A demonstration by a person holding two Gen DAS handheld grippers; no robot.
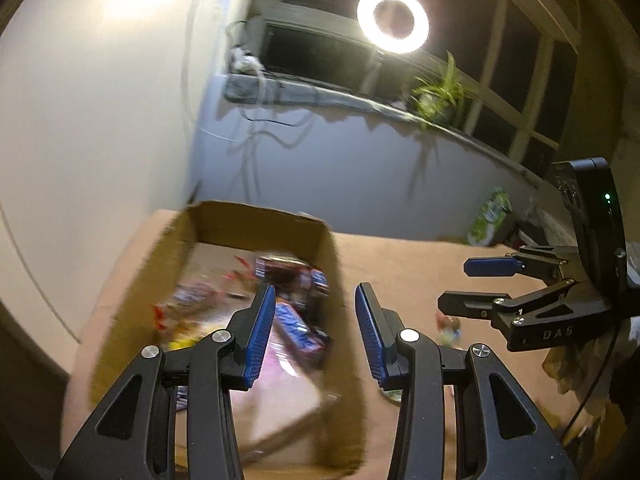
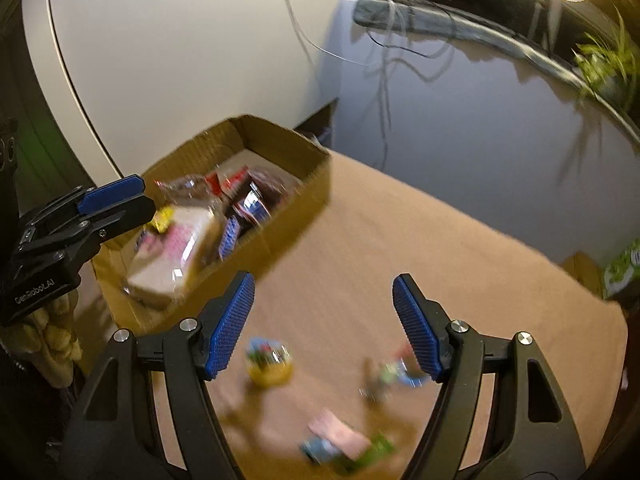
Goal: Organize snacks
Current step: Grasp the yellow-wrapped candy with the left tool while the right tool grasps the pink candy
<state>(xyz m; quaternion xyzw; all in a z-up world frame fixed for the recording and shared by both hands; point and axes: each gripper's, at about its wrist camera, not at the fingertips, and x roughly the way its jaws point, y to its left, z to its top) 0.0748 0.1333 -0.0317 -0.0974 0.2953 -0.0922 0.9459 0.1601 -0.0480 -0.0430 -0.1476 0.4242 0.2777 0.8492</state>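
Note:
An open cardboard box [image 1: 336,280] [image 2: 280,140] stands on the brown table and holds several snack packs, among them a blue pack [image 1: 298,328] and a pink pack [image 2: 180,240]. My left gripper [image 1: 316,336] is open and empty, above the box's right wall; it also shows in the right wrist view [image 2: 120,200]. My right gripper [image 2: 324,324] is open and empty above loose snacks: a yellow cup [image 2: 270,364], a small wrapped snack [image 2: 396,372] and a pink and green pack [image 2: 344,440]. It shows in the left wrist view [image 1: 476,284] to the right of the box.
The brown table [image 2: 440,260] reaches to a grey wall with hanging cables [image 1: 256,140]. A green and white pack [image 1: 490,216] stands at the table's far right. A ring light [image 1: 392,20] and a plant [image 1: 440,92] are by the window.

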